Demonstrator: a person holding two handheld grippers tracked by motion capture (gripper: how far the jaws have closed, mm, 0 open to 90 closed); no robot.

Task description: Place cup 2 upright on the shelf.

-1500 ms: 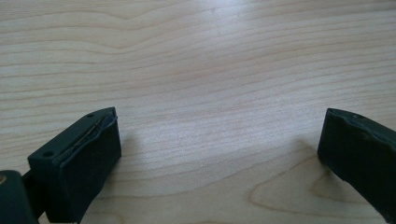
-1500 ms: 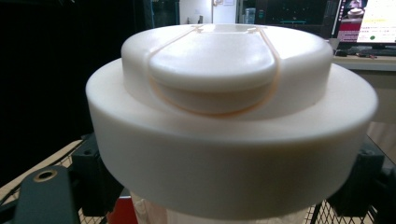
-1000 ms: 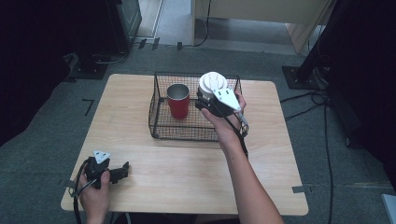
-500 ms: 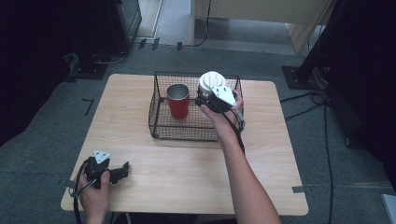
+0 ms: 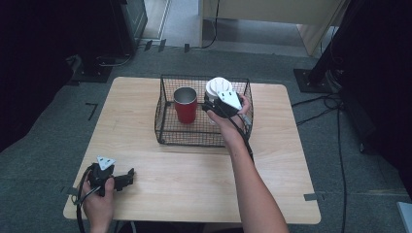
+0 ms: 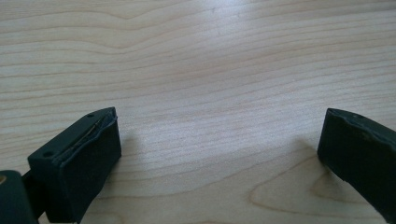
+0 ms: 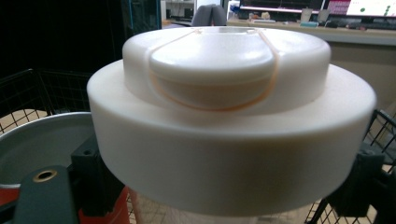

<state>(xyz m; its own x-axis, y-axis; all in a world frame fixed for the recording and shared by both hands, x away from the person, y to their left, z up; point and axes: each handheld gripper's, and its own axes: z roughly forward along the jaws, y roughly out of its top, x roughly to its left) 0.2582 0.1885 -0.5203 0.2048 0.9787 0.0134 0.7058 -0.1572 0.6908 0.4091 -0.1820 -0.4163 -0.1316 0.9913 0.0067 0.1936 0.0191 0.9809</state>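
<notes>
Your right tool (image 5: 213, 108) is clamping the white lidded cup (image 5: 217, 89) upright, lid up, inside the wire basket (image 5: 194, 138) beside the red cup (image 5: 185, 104). The right gripper view is showing the lid's oval ridge. Your left tool (image 5: 127, 176) is resting released on the tabletop (image 5: 194, 179).

a light wooden desk (image 5: 145, 126) stands on grey carpet (image 5: 43, 145); black cables (image 5: 340, 145) trail at right, a dark stand base (image 5: 316, 80) far right.

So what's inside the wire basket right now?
The wire basket holds a red cup, open on top, and the white-lidded container gripped by the right gripper. The container's base is covered by gripper and hand.
</notes>
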